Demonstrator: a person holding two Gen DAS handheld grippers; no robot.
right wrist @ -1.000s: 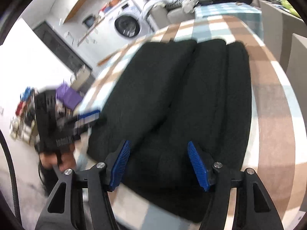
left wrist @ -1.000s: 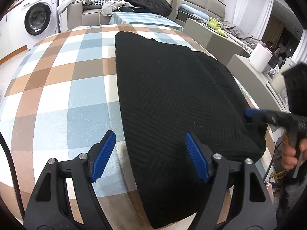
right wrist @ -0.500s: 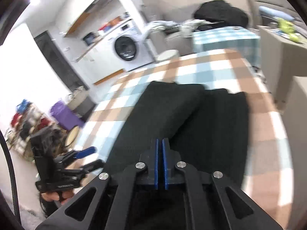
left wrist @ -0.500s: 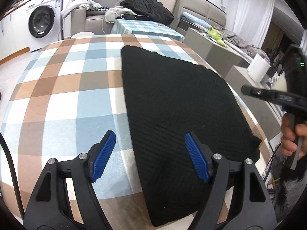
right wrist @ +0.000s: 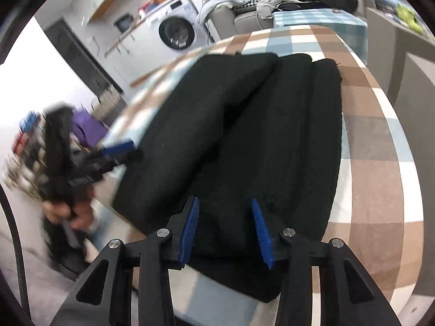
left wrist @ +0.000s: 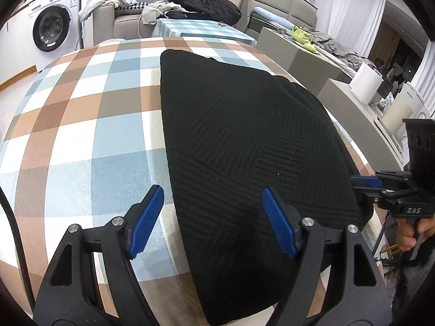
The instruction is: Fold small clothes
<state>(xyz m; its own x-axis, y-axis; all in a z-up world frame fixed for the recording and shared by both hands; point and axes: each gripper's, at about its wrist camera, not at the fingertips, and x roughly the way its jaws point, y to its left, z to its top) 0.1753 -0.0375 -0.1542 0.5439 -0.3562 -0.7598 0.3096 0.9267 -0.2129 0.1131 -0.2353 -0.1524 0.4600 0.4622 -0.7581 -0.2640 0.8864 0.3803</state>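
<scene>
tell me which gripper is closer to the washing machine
Left. The left gripper sits at the black sweater's edge on the washing machine side; the right gripper, fingers opening, is at the sweater's far side.

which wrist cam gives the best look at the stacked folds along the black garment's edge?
Right wrist view. The black garment shows three long side-by-side folded bands running away from the right gripper, whose fingers are opening above it. The left wrist view shows mostly the flat ribbed top, with the layering only hinted at along the right edge.
</scene>
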